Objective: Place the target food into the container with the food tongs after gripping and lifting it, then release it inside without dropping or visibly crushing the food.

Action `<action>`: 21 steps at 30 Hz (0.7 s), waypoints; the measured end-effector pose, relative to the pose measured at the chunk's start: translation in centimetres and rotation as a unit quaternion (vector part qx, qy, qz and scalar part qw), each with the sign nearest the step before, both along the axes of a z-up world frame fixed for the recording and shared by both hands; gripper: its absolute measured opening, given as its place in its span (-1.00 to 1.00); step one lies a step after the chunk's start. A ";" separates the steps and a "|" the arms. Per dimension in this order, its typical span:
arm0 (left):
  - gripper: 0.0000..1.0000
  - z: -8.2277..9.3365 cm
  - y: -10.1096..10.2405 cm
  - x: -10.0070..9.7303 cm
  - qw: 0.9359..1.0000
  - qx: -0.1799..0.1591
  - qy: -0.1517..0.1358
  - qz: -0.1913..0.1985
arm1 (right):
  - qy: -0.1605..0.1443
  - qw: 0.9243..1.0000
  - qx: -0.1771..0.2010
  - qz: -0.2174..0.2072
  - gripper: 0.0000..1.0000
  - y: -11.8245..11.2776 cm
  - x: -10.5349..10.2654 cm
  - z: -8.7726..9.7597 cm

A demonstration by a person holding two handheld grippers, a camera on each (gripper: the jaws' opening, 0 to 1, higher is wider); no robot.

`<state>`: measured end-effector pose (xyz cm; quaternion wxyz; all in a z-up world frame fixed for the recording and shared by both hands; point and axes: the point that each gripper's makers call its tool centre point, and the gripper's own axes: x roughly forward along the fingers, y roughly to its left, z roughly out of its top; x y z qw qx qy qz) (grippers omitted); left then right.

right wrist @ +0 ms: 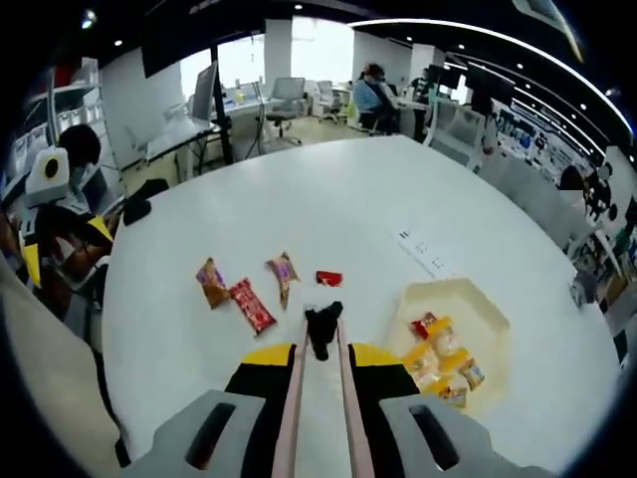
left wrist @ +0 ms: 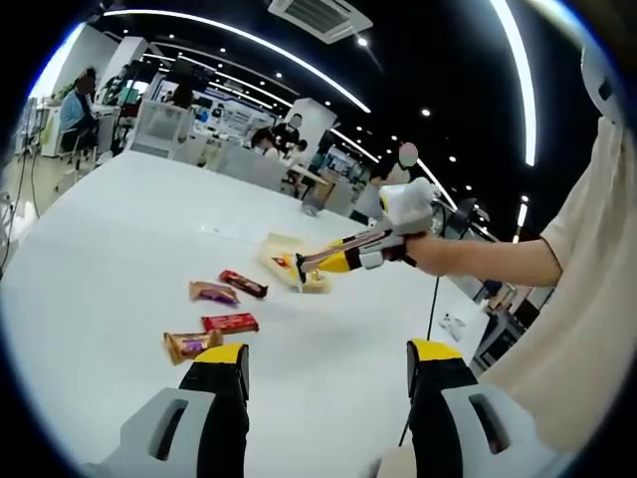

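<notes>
On the white table (right wrist: 328,199), your right gripper (right wrist: 321,373) is clamped on the food tongs (right wrist: 320,398), whose pink arms run forward between the yellow jaws to black tips hanging above the tabletop. Whether the tips grip anything cannot be told. Your left gripper (left wrist: 326,373) stands with its jaws apart, nothing between them.

Four wrapped snacks lie loose on the table — in the right gripper view a brown-and-purple packet (right wrist: 210,283), a long red bar (right wrist: 253,305), a tan packet (right wrist: 284,275) and a small red packet (right wrist: 328,278), the last just beyond the tong tips. Each lies apart from its neighbours.

Right of the tongs sits the pale yellow container (right wrist: 468,299), which already holds several packets (right wrist: 438,354). In the left gripper view the tong tips reach over its near edge.

Beyond the snacks the tabletop runs bare to its curved rim — a small white label (right wrist: 423,249) lies past the container. Office chairs (right wrist: 289,95) and desks stand behind the far edge.
</notes>
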<state>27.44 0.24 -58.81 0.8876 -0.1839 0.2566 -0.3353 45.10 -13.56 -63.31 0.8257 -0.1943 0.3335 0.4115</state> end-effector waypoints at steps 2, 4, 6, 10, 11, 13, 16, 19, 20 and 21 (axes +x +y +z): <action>0.27 0.0 -0.1 -0.1 1.000 0.001 0.000 -0.001 | -0.004 1.000 0.001 -0.003 -0.61 0.0 0.1 0.5; 0.27 0.0 -0.1 -0.2 1.000 0.001 0.000 0.000 | -0.009 1.000 0.001 -0.005 -0.61 -0.2 0.4 0.8; 0.27 0.2 -0.2 -0.2 1.000 0.000 -0.001 0.002 | -0.012 1.000 0.001 -0.006 -0.61 -0.5 0.7 1.1; 0.27 0.3 -0.3 -0.2 1.000 0.000 -0.004 0.002 | -0.022 1.000 0.001 -0.013 -0.61 -1.2 1.3 1.7; 0.27 0.3 -0.4 -0.2 1.000 0.000 -0.003 0.002 | -0.025 1.000 0.002 -0.015 -0.61 -1.4 1.5 2.0; 0.27 0.4 -0.4 -0.3 1.000 0.000 -0.004 0.002 | -0.030 0.999 0.003 -0.017 -0.61 -1.6 1.8 2.5; 0.27 0.4 -0.6 -0.4 1.000 0.001 -0.004 0.000 | -0.037 0.999 0.004 -0.021 -0.61 -2.0 2.5 3.1; 0.27 0.4 -0.7 -0.4 1.000 0.002 -0.004 -0.001 | -0.041 0.999 0.003 -0.024 -0.61 -2.4 2.9 3.5; 0.27 0.4 -0.7 -0.4 1.000 0.002 -0.004 -0.001 | -0.042 0.999 0.003 -0.024 -0.61 -2.5 3.0 3.5; 0.27 0.3 -0.7 -0.5 1.000 0.002 -0.004 -0.001 | -0.044 0.999 0.002 -0.026 -0.61 -2.7 3.2 3.6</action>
